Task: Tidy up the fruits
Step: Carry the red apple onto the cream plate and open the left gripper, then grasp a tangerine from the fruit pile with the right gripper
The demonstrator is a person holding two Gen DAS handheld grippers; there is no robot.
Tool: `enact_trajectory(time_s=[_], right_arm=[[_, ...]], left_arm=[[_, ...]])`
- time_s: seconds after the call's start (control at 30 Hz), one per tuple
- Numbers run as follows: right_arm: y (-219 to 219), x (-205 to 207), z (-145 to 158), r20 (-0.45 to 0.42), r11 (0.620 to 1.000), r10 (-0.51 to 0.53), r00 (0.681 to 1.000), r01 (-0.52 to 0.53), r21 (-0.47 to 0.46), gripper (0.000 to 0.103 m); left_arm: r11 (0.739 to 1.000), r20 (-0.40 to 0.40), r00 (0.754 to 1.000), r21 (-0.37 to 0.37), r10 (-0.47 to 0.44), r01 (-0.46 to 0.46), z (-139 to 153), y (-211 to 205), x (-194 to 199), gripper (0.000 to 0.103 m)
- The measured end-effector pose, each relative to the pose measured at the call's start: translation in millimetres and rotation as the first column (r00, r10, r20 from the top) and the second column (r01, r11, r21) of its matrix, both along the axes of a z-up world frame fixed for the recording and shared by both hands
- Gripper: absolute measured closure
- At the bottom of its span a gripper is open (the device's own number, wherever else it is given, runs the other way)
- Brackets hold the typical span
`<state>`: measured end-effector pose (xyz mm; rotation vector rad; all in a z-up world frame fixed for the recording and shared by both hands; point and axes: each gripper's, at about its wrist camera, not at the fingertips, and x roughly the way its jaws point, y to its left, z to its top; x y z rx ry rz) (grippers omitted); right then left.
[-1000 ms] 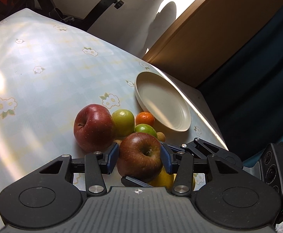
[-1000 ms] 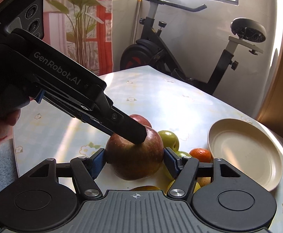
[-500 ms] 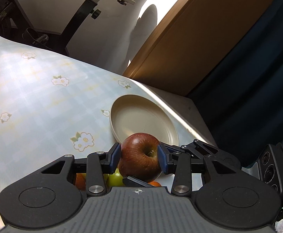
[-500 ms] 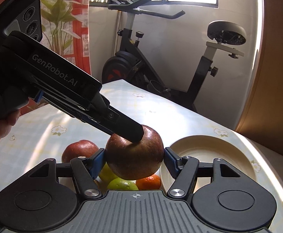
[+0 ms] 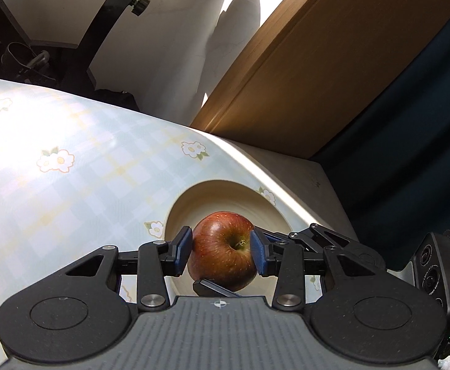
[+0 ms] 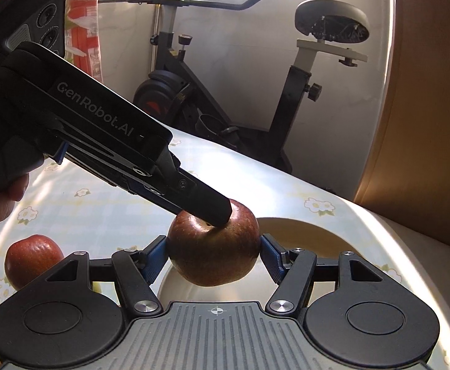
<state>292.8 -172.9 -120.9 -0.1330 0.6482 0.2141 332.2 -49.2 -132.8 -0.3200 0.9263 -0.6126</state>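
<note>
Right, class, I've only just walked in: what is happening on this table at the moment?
A person is holding one red apple with two hand-held grippers at once. The left gripper and the right gripper each have their fingers pressed on opposite sides of it. The apple hangs above a cream plate on the flowered tablecloth, not yet set down. A second red apple sits on the cloth off to the side.

Glossy apple (image 5: 222, 251); matt plate (image 5: 218, 194); wood panel (image 5: 333, 71).
</note>
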Motion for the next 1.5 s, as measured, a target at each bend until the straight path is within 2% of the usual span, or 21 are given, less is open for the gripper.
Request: enact_trajectory(time_s=[0.17, 0.37, 0.63, 0.77, 1.0, 1.23, 1.5], right_arm=[[-9, 15, -14, -0.02, 1.0, -0.008, 1.0, 0.009, 0.014, 0.042], [-12, 24, -25, -0.033, 1.0, -0.003, 0.999, 0.003, 0.008, 0.042], [-11, 24, -27, -0.034, 1.0, -0.015, 0.999, 0.015, 0.013, 0.041], [-9, 20, -24, -0.043, 0.999, -0.037, 0.998, 0.037, 0.007, 0.039], [-14, 0, -11, -0.039, 0.992, -0.111, 0.993, 0.113, 0.054, 0.039], [-18, -42, 4, -0.034, 0.977, -0.186, 0.982, 0.189, 0.097, 0.042], [-10, -84, 11, -0.043, 0.962, -0.244, 0.969, 0.248, 0.115, 0.049]], left_arm=[[1.0, -0.042, 0.999, 0.013, -0.002, 0.003, -13, -8, 21, 0.061], [0.999, -0.065, 0.998, 0.036, 0.002, 0.001, -17, -12, 28, 0.06], [0.999, -0.068, 0.998, 0.046, 0.006, -0.003, -23, -11, 40, 0.06], [0.999, -0.051, 0.998, 0.051, 0.019, -0.017, -17, -5, 37, 0.057], [0.992, 0.011, 0.998, 0.105, 0.069, -0.07, 8, 12, 13, 0.057], [0.97, 0.089, 0.991, 0.214, 0.096, -0.113, 28, 39, -28, 0.057], [0.954, 0.125, 0.982, 0.246, 0.143, -0.17, 39, 72, -69, 0.057]])
